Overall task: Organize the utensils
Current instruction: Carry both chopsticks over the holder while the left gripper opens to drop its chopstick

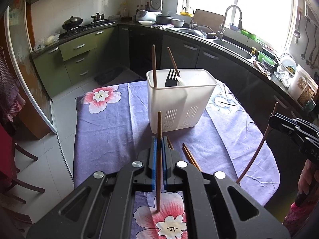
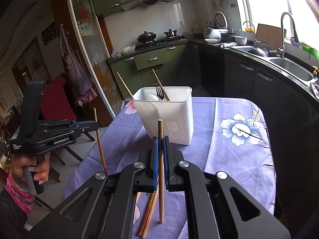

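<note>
**Two chopsticks lifted**

We hold one chopstick (image 1: 159, 159) clamped upright in our left gripper (image 1: 159, 139), another chopstick (image 2: 160, 171) pinched in our right gripper (image 2: 160, 139), both above the floral tablecloth (image 1: 111, 131). Ahead stands the white utensil caddy (image 1: 179, 107), holding a fork (image 1: 171, 78). More chopsticks (image 2: 148, 217) lie below.

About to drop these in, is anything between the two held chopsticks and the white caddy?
Nothing visible. Left gripper and right gripper each hold a chopstick above bare tablecloth, short of the white utensil caddy. Its compartments are open-topped, holding chopsticks, a fork and a spoon.
</note>
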A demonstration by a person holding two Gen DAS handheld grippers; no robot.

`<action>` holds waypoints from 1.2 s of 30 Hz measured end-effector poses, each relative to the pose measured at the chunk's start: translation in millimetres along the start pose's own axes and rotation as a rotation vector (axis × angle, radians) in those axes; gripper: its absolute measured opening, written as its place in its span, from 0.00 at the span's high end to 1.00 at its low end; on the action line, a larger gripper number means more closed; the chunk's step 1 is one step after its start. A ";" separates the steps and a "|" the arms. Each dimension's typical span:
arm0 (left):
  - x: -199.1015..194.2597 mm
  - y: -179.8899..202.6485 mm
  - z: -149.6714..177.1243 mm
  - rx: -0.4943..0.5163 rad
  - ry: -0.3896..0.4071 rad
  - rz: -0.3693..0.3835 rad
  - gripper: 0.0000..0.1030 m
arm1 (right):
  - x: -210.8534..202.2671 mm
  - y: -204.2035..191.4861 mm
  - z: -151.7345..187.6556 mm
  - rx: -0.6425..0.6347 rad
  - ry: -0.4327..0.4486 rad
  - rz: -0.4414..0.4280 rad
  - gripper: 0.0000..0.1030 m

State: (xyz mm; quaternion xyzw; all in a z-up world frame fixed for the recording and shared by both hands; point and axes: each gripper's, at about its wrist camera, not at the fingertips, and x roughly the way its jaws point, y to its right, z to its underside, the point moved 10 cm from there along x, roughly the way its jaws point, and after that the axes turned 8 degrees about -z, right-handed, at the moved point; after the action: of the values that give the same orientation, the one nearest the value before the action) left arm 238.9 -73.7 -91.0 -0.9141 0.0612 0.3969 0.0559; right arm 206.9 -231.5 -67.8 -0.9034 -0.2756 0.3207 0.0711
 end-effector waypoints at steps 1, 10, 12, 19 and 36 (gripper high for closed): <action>-0.7 0.9 -0.7 0.001 0.002 0.000 0.95 | -1.0 -0.8 -2.0 -0.001 0.006 -0.001 0.94; -10.1 5.8 -12.5 0.014 0.027 0.006 0.95 | -14.8 -4.2 -21.6 -0.015 0.058 -0.002 0.94; -12.9 8.5 -16.5 0.017 0.032 0.012 0.95 | -18.8 -5.4 -28.3 -0.020 0.070 -0.002 0.94; -29.1 20.0 -46.7 0.028 0.070 0.038 0.95 | -34.2 -11.0 -53.4 -0.052 0.094 0.012 0.94; -98.7 29.0 -171.7 0.016 0.295 -0.022 0.95 | -56.6 -4.5 -66.6 -0.069 0.106 0.037 0.94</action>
State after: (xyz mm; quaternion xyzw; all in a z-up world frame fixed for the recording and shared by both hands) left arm 290.9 -121.5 96.3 -0.9626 0.0621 0.2571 0.0580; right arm 209.8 -255.3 16.4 -0.9259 -0.2658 0.2641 0.0484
